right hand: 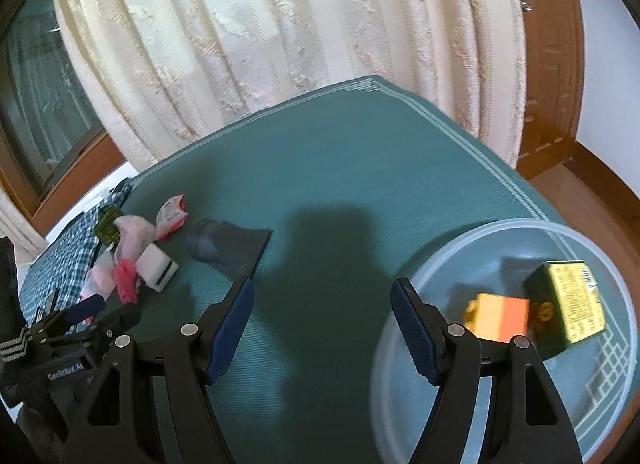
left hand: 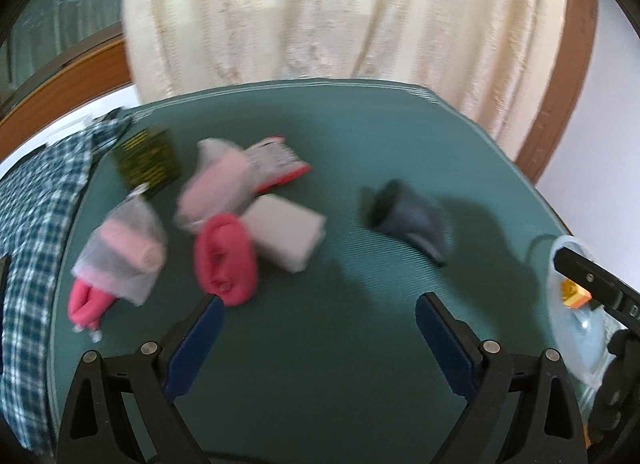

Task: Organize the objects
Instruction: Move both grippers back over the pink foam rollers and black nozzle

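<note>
In the left wrist view my left gripper (left hand: 320, 306) stands open and empty above the green mat (left hand: 340, 136). Just ahead of its left finger lies a pink rolled sock (left hand: 226, 260), with a white box (left hand: 286, 236), a pink bundle in mesh (left hand: 216, 184), a red-and-white packet (left hand: 276, 162) and a dark green box (left hand: 148, 158) behind it. A grey sock (left hand: 408, 216) lies apart to the right. My right gripper (right hand: 322, 294) is open and empty beside a clear tub (right hand: 504, 226) that holds an orange box (right hand: 500, 316) and a green box (right hand: 568, 308).
A plaid cloth (left hand: 36, 224) drapes over the mat's left edge. A second mesh bag with a pink roll (left hand: 124, 252) and another pink sock (left hand: 86, 304) lie near it. Cream curtains (right hand: 280, 44) hang behind the mat. The grey sock (right hand: 228, 248) lies ahead of my right gripper's left finger.
</note>
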{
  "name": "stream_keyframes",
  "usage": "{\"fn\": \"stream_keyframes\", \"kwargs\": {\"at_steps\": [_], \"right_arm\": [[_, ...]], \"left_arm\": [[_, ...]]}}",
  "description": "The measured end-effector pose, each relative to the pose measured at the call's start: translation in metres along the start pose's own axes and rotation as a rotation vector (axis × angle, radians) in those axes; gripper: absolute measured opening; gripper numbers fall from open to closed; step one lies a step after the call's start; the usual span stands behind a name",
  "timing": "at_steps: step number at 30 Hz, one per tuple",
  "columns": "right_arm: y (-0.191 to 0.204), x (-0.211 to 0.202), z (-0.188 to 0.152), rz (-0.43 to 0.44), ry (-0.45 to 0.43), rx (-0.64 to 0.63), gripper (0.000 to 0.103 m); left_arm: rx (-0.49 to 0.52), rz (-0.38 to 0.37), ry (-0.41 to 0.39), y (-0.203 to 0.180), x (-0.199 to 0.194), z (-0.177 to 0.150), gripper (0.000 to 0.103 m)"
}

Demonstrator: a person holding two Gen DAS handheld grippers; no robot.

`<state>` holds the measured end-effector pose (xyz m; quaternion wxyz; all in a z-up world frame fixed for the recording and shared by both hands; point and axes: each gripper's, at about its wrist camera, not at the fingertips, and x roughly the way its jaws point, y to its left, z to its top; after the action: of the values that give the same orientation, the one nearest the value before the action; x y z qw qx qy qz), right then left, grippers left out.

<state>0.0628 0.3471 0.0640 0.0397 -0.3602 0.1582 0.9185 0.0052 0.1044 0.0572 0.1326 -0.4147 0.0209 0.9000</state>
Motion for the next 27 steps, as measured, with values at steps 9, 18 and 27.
{"fn": "stream_keyframes", "kwargs": {"at_steps": [9, 18, 27], "right_arm": [[0.034, 0.018, -0.009, 0.04, 0.049, -0.054, 0.072], [0.055, 0.033, -0.017, 0.061, 0.097, -0.082, 0.072], [0.066, 0.045, -0.021, 0.072, 0.133, -0.1, 0.072]], "left_arm": [[-0.08, 0.086, 0.009, 0.056, -0.006, -0.014, 0.098], [-0.16, 0.173, 0.01, 0.108, -0.007, -0.021, 0.098], [-0.232, 0.284, 0.005, 0.158, 0.002, -0.02, 0.098]]}}
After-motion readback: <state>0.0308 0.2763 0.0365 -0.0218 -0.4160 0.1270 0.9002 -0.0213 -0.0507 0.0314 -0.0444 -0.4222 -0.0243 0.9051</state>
